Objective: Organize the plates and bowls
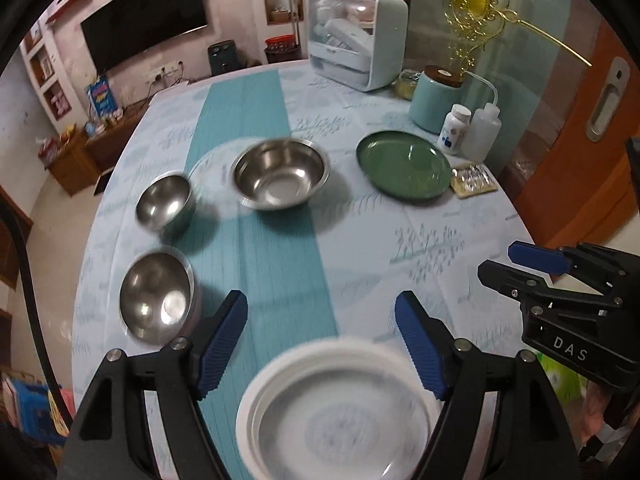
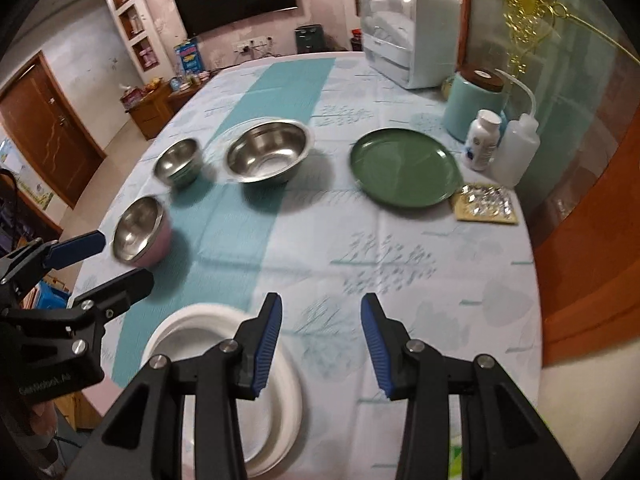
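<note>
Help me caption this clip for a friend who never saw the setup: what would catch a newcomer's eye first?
Probably the large steel bowl shining mid-table on the teal runner, with two small steel bowls to its left. Next, the green plate lying empty to the right, beside a pill bottle. Nearest the cameras, the white plate stack sits at the table's front edge below the open fingers of the left gripper.

On the patterned tablecloth (image 2: 400,240) sit a teal canister (image 2: 472,108), pill bottle (image 2: 482,140), squeeze bottle (image 2: 516,148), foil blister packs (image 2: 486,204) and a countertop appliance (image 2: 408,32).
</note>
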Demonstrator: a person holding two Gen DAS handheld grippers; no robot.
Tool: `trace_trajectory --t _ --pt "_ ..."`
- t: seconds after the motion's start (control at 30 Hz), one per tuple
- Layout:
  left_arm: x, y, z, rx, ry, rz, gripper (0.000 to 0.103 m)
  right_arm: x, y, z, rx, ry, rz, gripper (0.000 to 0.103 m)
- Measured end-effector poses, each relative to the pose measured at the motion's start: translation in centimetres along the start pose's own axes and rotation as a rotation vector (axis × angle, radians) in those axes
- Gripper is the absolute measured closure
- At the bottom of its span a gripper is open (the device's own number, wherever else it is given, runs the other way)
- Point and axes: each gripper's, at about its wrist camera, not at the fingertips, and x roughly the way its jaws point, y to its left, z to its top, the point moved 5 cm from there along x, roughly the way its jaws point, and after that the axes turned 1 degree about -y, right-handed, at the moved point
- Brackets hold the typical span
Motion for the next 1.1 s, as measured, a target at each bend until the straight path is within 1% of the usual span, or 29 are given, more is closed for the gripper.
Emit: trace_trajectory --t 0.13,0.17,0.23,0.33,0.4,0.5,0.6,0.67,0.73,0.8,0.97,1.03,1.07,1.1 --pt "3.3 -1.7 3.8 0.009 0.018 -0.002 0.028 1.8 -3.0 2.9 -0.011 0.013 -0.063 0.061" --pt "4.7 -2.2 5.1 0.004 0.029 0.001 0.028 2.4 -3.9 3.7 -0.005 0.017 -0.071 0.061" --pt "6.7 -2.7 6.6 -0.008 0.043 0.003 0.028 3.6 -5.6 5.2 0.018 0.024 -0.067 0.061" --pt "11.0 -3.3 9.2 -0.057 0.084 -0.006 0.028 6.0 -8.9 7.4 0.067 0.041 -0.094 0.061" --pt "13.4 -3.5 10.1 -0.090 0.106 -0.014 0.028 7.4 -10.8 8.5 0.084 0.048 -0.120 0.061" --pt "17.4 -3.9 11.2 -0.126 0.154 -0.014 0.028 10.0 -13.6 9.9 0.116 0.077 -0.137 0.061" --pt "20.5 -4.6 11.8 -0.134 0.183 0.013 0.028 12.2 -15.9 10.8 0.151 0.105 -0.141 0.061" --pt "21.9 -4.8 12.0 -0.138 0.191 0.026 0.028 13.7 -17.1 11.3 0.171 0.123 -0.118 0.062" --pt "23.3 -4.8 12.2 -0.151 0.202 0.028 0.028 14.9 -18.1 11.5 0.205 0.144 -0.086 0.062" --pt "24.5 -4.9 12.5 -0.175 0.216 0.026 0.031 16.2 -19.1 11.7 0.241 0.159 -0.050 0.062" --pt "26.3 -5.5 13.6 -0.196 0.232 0.025 0.032 18.7 -20.6 12.4 0.282 0.188 -0.053 0.062" --pt "26.9 -5.7 13.9 -0.203 0.246 0.018 0.034 19.7 -20.8 12.5 0.285 0.200 -0.042 0.065" --pt "27.3 -5.9 14.0 -0.208 0.257 0.006 0.039 20.0 -20.9 12.6 0.287 0.205 -0.035 0.067" --pt "27.7 -6.0 14.1 -0.213 0.268 -0.006 0.041 20.4 -21.0 12.6 0.286 0.214 -0.029 0.071"
